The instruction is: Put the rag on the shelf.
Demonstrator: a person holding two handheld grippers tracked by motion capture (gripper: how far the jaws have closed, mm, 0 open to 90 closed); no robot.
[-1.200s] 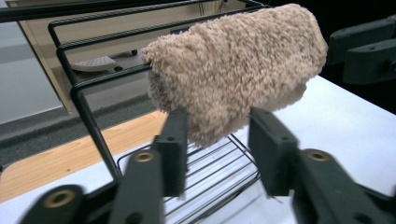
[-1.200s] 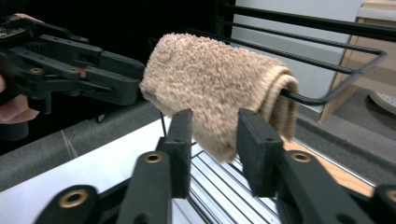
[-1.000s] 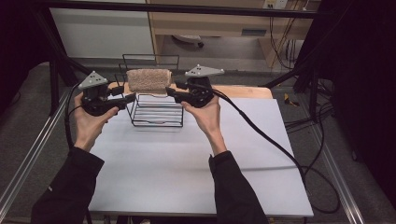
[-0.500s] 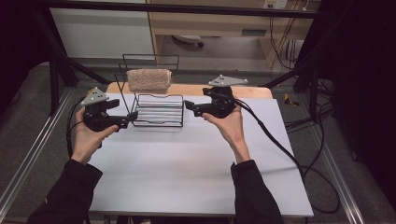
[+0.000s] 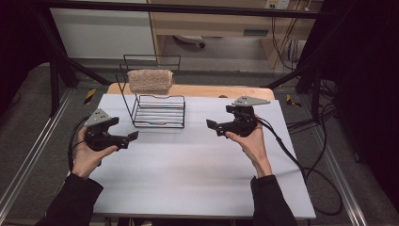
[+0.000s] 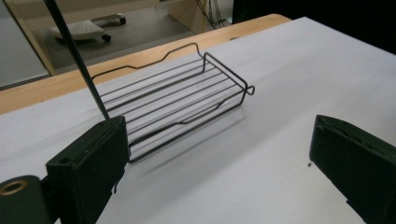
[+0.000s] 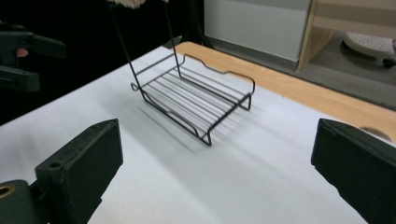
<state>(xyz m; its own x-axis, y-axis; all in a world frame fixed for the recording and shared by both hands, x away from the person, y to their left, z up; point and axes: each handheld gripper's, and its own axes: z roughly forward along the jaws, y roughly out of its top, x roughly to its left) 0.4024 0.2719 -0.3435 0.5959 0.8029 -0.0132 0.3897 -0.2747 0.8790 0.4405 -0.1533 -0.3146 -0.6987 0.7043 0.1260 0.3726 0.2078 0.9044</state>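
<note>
The beige towel (image 5: pixel 150 80) hangs draped over the top rail of the black wire rack (image 5: pixel 157 112), which stands at the far left-centre of the white table (image 5: pixel 197 179); judged from this, the hanging is done and little is left beyond clearing away; the left gripper (image 5: pixel 133 137) sits near-left of the rack, its jaws just opened wide with nothing between them; the right gripper (image 5: pixel 211 125) is to the rack's right, likewise just opened wide and empty; both are well apart from the towel.
</note>
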